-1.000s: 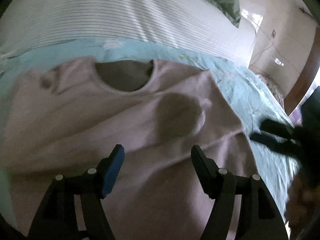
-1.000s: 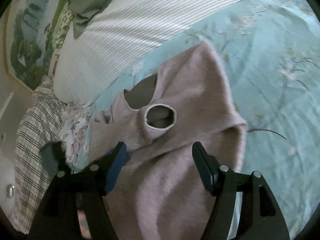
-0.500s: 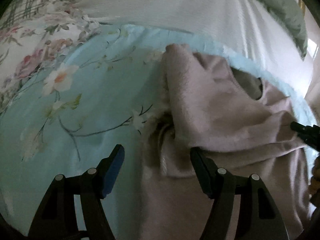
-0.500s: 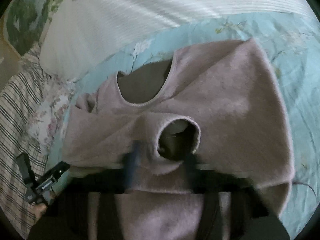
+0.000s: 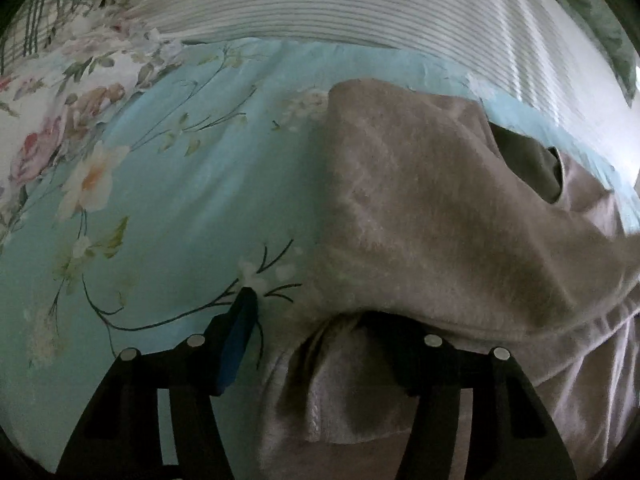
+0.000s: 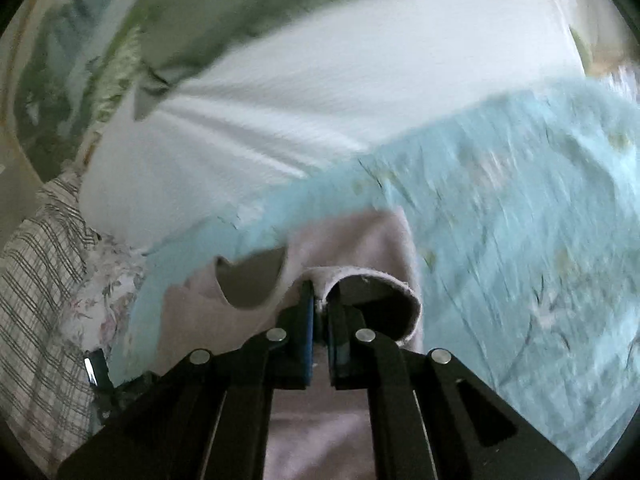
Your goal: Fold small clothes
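A small pale pink sweater [image 5: 440, 216] lies on a light blue floral bedsheet [image 5: 180, 200], neck opening toward the pillows. My left gripper [image 5: 316, 320] is open at the sweater's left edge; its left finger is over the sheet and its right finger is hidden under a fold of the sweater. In the right wrist view the sweater [image 6: 360, 240] shows with a sleeve cuff [image 6: 372, 304] rolled open. My right gripper [image 6: 320, 320] is shut on the edge of that cuff.
A white striped pillow [image 5: 360, 4] lies behind the sweater, with a green pillow [image 6: 260, 8] further back. A plaid cloth [image 6: 36, 280] and a floral cloth [image 5: 52, 92] lie to the left. The right wrist view is motion-blurred.
My right gripper has closed on the sleeve cuff and lifted it. My left gripper has moved in so the sweater's edge covers its right finger.
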Available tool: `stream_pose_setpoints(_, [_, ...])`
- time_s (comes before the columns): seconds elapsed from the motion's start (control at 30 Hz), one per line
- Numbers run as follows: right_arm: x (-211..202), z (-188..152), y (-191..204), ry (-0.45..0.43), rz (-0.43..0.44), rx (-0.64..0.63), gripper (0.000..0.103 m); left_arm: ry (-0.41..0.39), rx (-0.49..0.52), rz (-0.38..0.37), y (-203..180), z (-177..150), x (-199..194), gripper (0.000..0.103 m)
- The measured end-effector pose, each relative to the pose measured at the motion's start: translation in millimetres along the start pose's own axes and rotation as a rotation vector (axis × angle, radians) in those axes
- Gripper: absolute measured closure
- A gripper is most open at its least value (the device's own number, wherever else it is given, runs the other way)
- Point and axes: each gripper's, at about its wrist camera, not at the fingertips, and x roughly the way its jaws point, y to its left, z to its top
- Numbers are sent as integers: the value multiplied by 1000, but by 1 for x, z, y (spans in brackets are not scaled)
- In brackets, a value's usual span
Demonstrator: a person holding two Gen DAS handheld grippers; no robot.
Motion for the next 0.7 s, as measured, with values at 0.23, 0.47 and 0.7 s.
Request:
stream_pose_setpoints(0.23, [24, -32, 1, 106, 14, -44, 96, -43, -247, -14, 41, 8, -2, 49])
stream_pose_setpoints(0.47, [27, -52, -9, 218, -50, -106, 93, -60, -275, -108, 63, -7, -9, 49])
stream_pose_setpoints(0.7, [-29, -44, 25, 47, -173, -195, 67, -76, -264, -150, 66, -18, -14, 49])
